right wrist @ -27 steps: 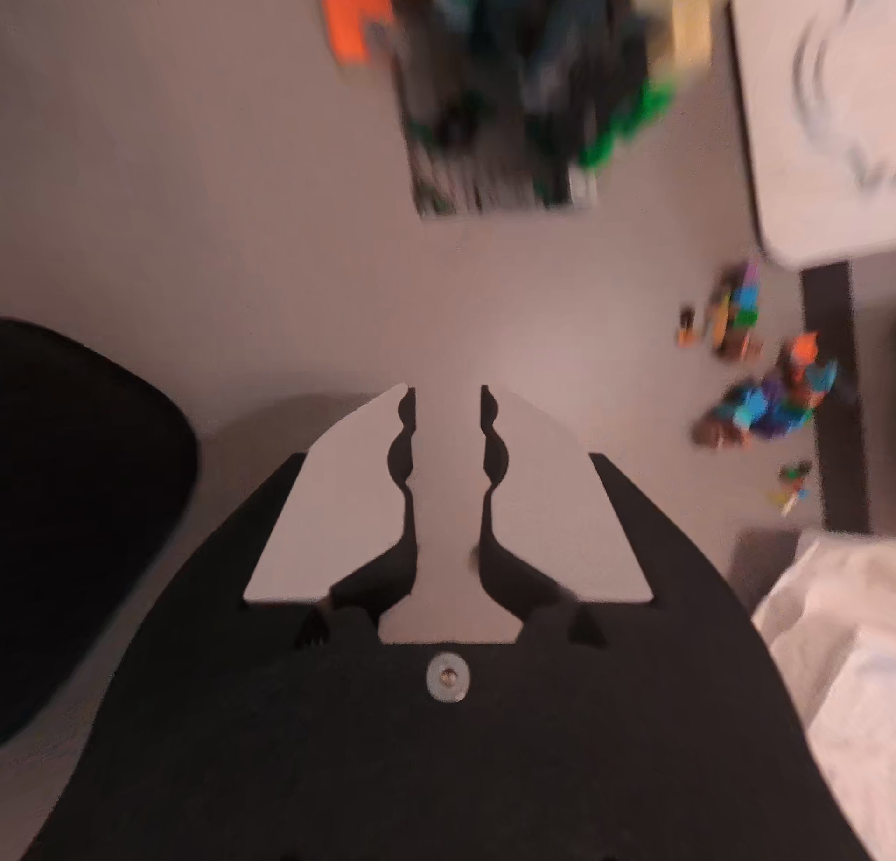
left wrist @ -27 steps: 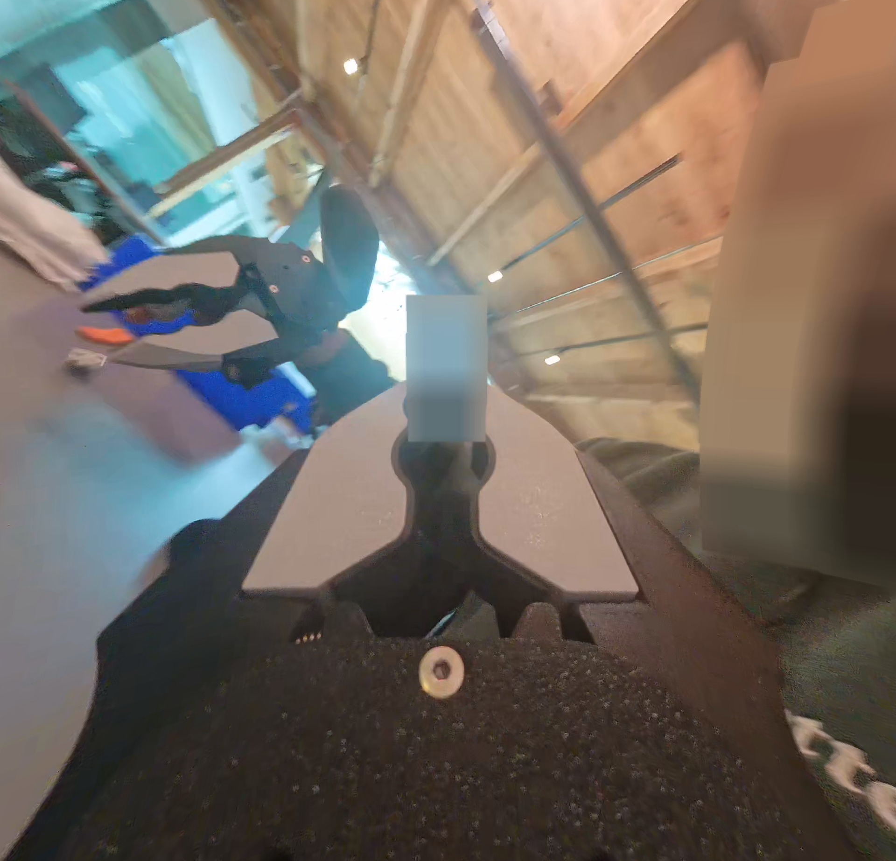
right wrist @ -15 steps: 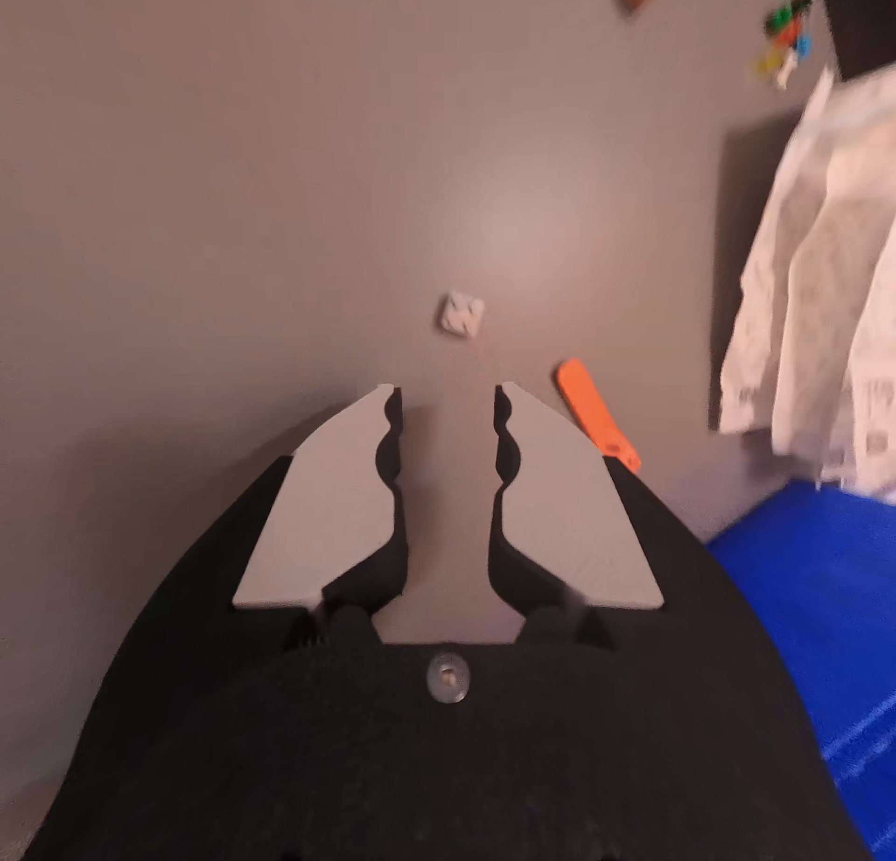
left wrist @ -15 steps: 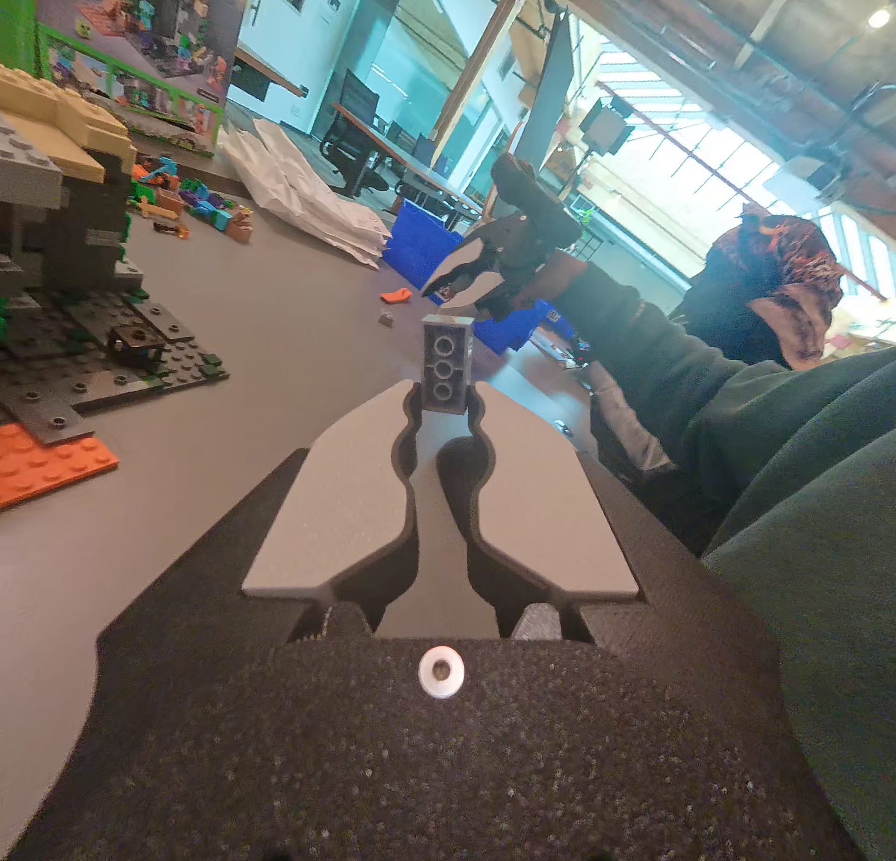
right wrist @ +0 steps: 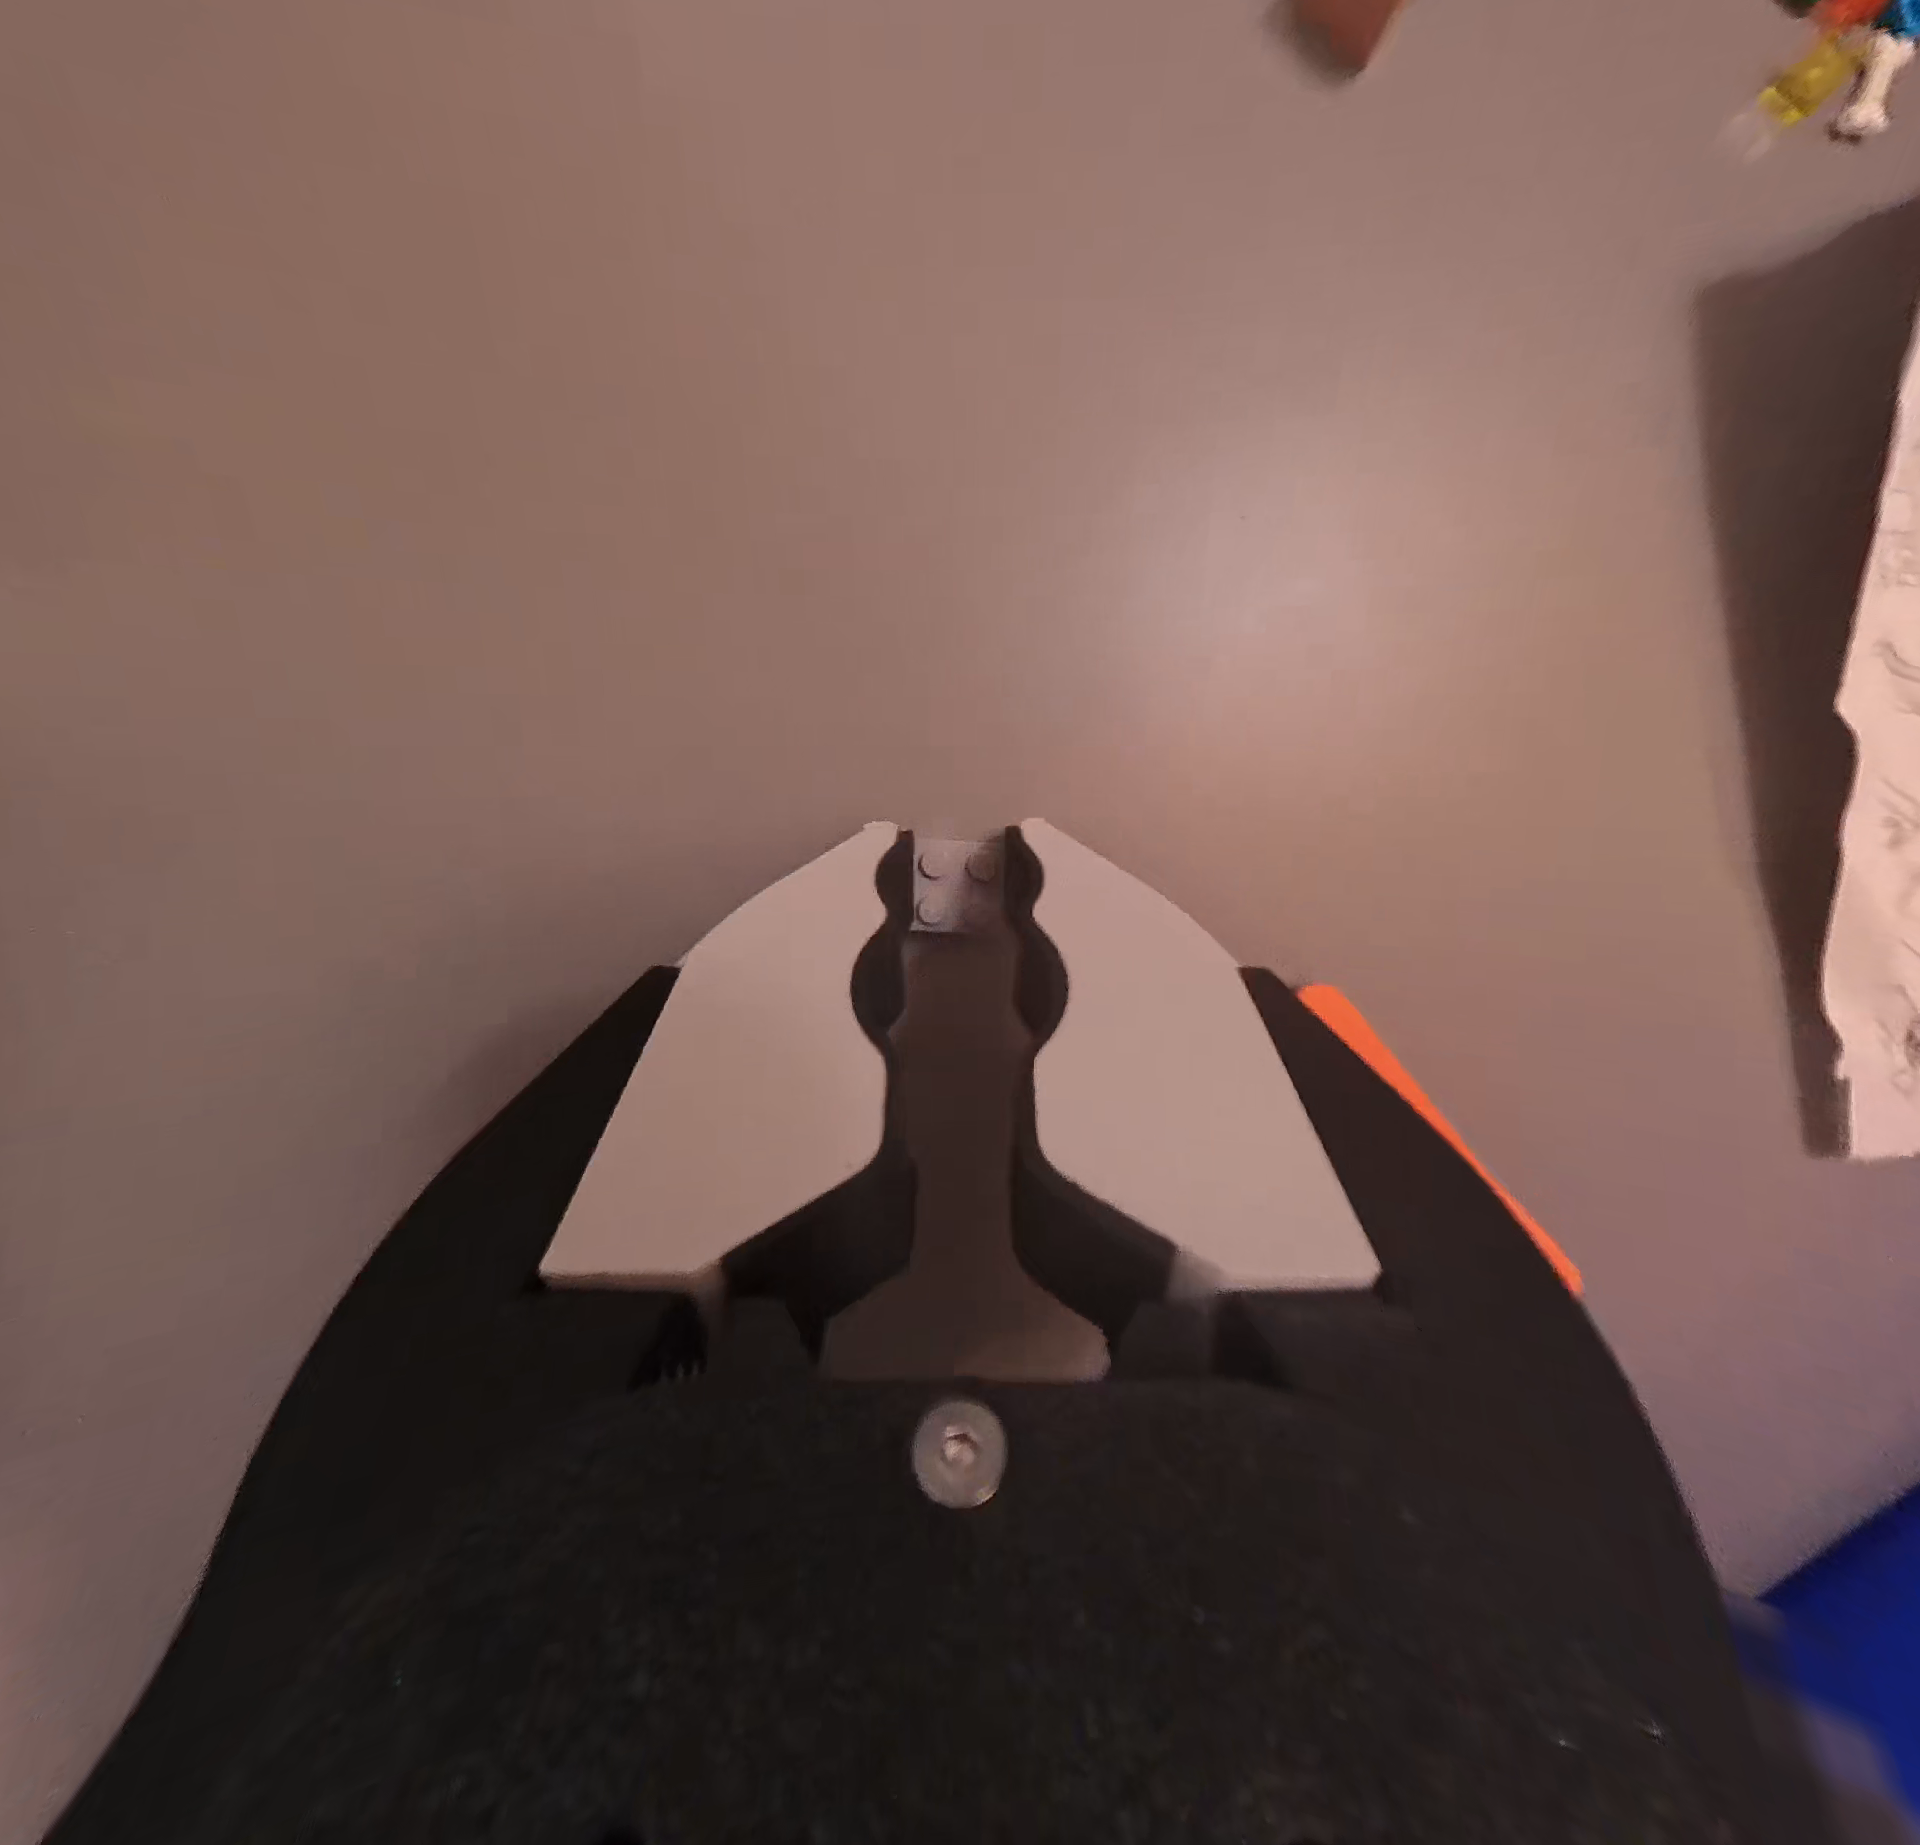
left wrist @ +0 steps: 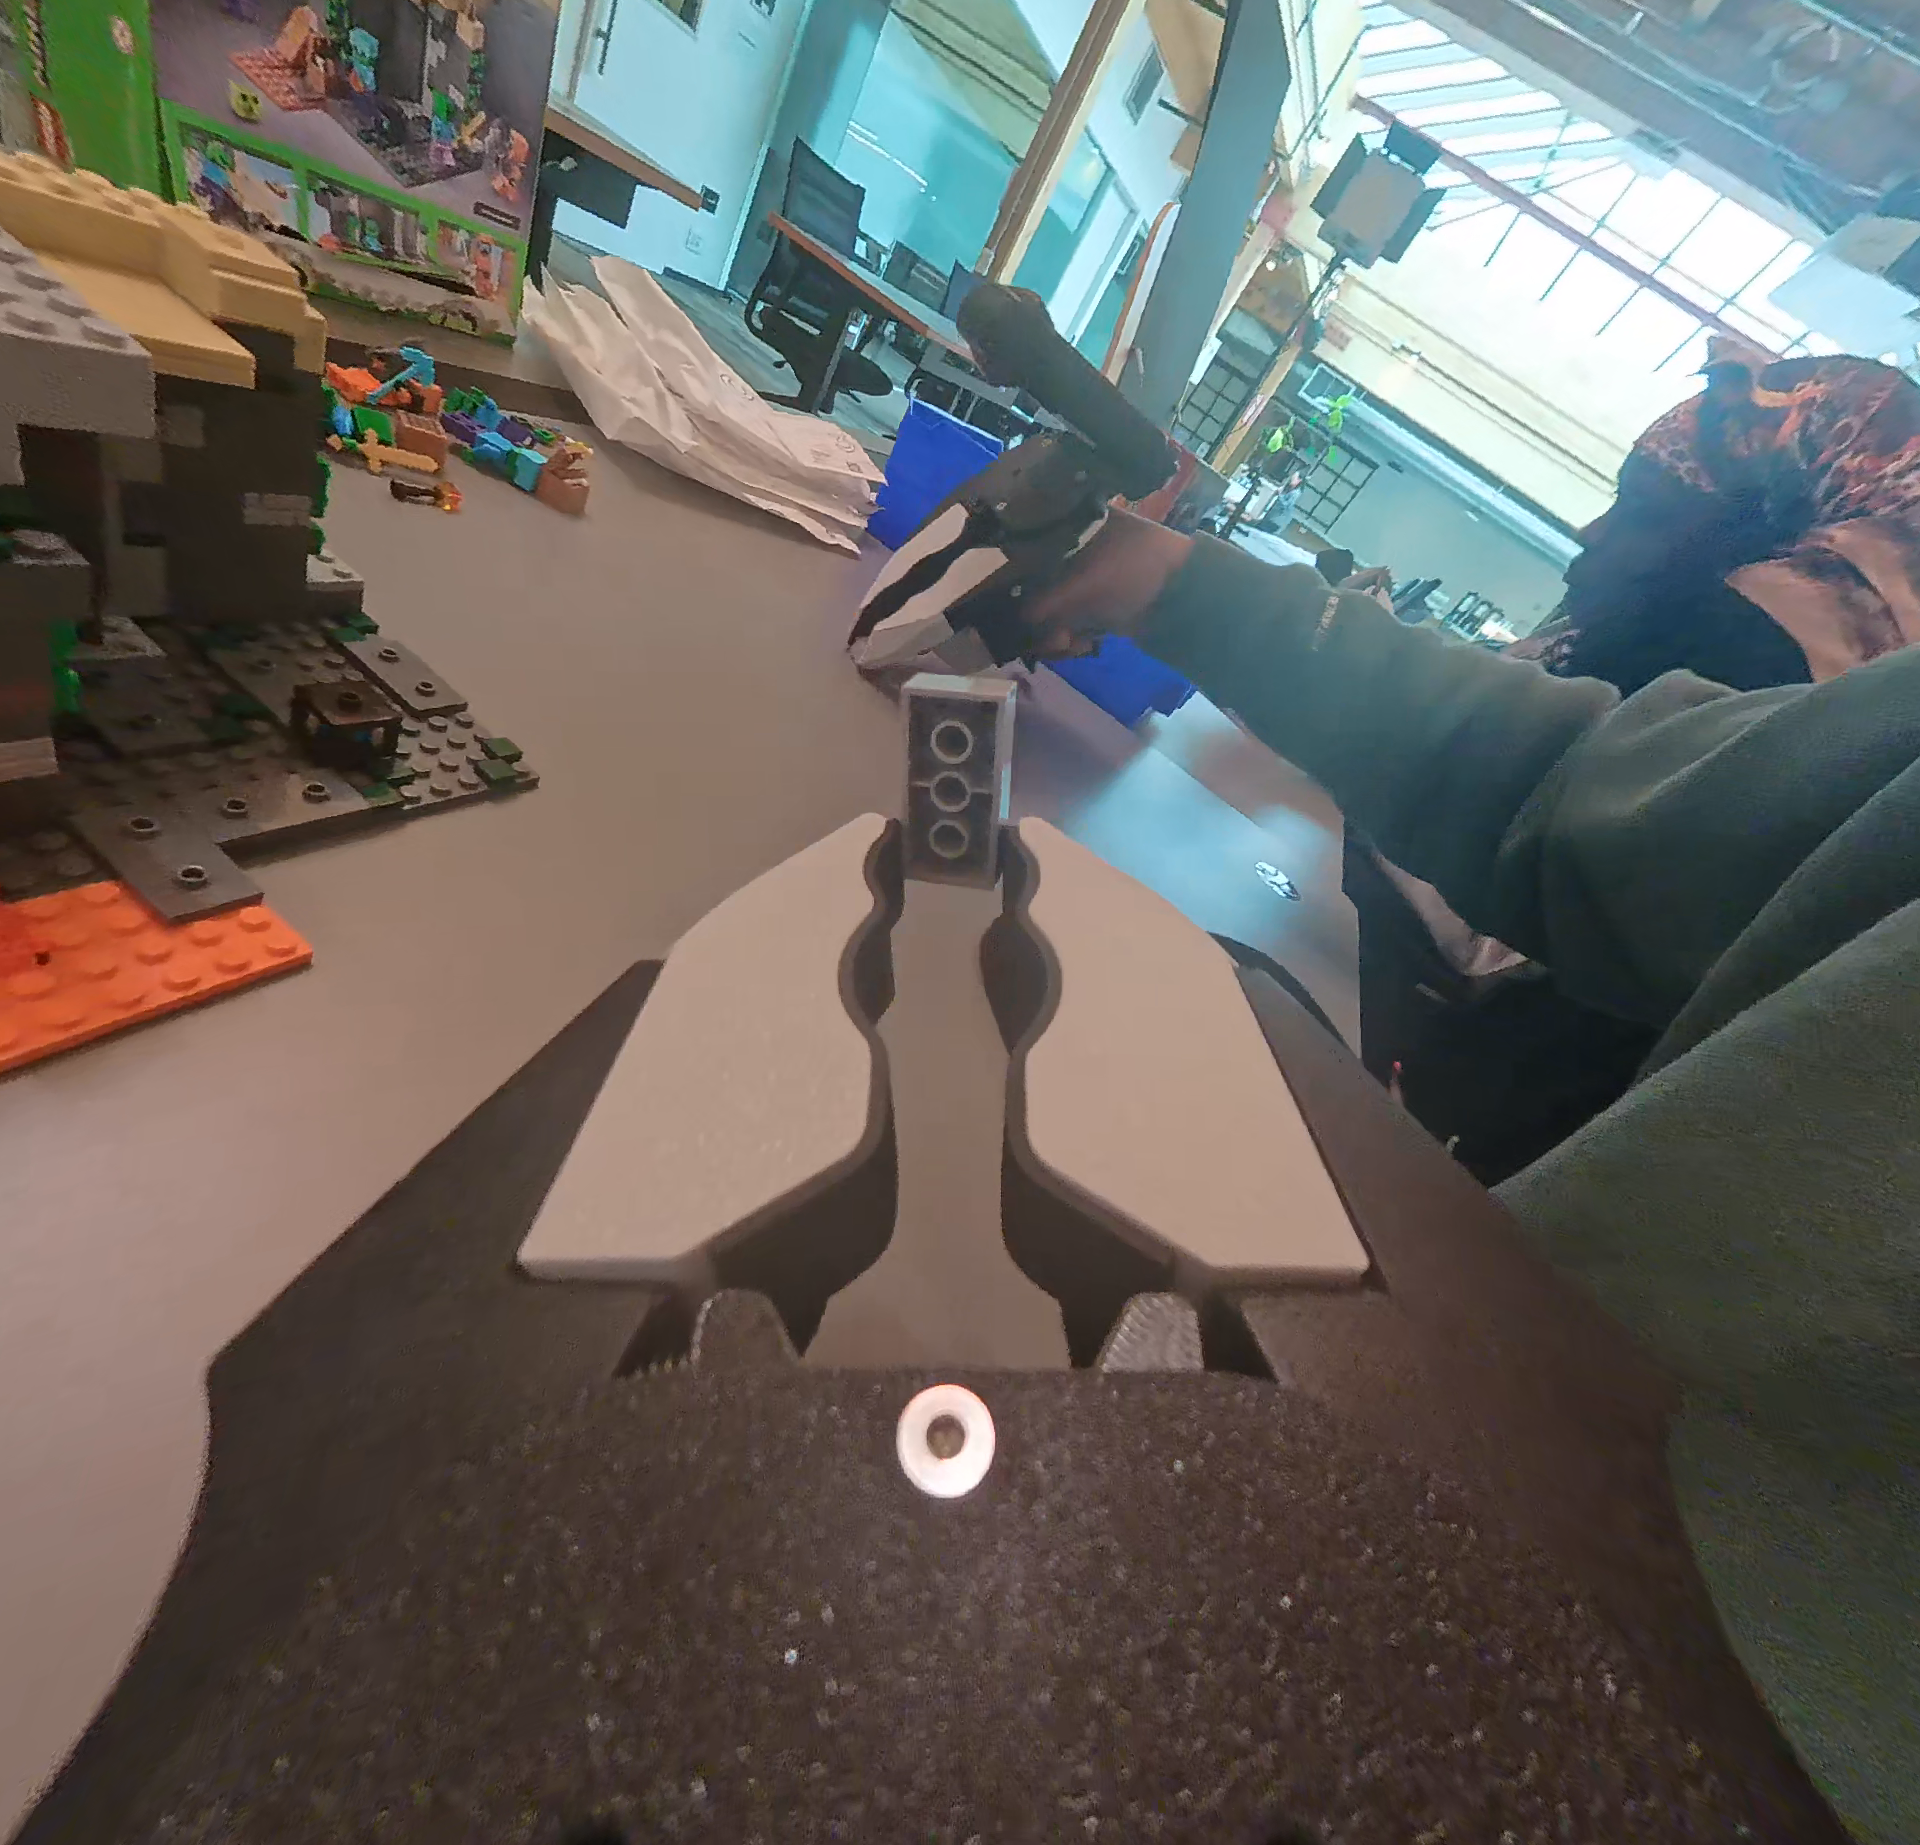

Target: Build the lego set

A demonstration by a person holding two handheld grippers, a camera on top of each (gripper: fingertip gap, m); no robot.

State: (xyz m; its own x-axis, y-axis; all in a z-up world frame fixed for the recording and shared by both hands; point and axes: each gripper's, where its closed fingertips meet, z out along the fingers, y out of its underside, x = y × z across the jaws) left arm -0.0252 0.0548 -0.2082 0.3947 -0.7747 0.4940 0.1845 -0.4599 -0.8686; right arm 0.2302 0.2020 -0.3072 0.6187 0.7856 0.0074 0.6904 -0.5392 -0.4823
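My left gripper (left wrist: 948, 839) is shut on a grey two-by-four brick (left wrist: 954, 777). The brick stands upright between the fingertips with its hollow underside toward the camera, above the grey table (left wrist: 644, 673). My right gripper (right wrist: 956, 845) points down at the table and is shut on a small light grey studded piece (right wrist: 951, 896), with both pads against its sides. The right gripper also shows in the left wrist view (left wrist: 914, 621), tips at the table just beyond the held brick, on a green sleeve (left wrist: 1455, 756).
A dark brick build (left wrist: 156, 548) on grey and orange plates (left wrist: 125, 964) stands at the left. Behind it are a set box (left wrist: 343, 102), loose coloured pieces (left wrist: 457, 434), white paper bags (left wrist: 707, 403) and a blue bin (left wrist: 935, 465). An orange piece (right wrist: 1455, 1141) lies right of my right gripper. My right fingertips sit around 30 cm from my left ones.
My right gripper came down over the small grey piece and its pads closed on it. My left gripper swung level and keeps the grey brick in its grasp.
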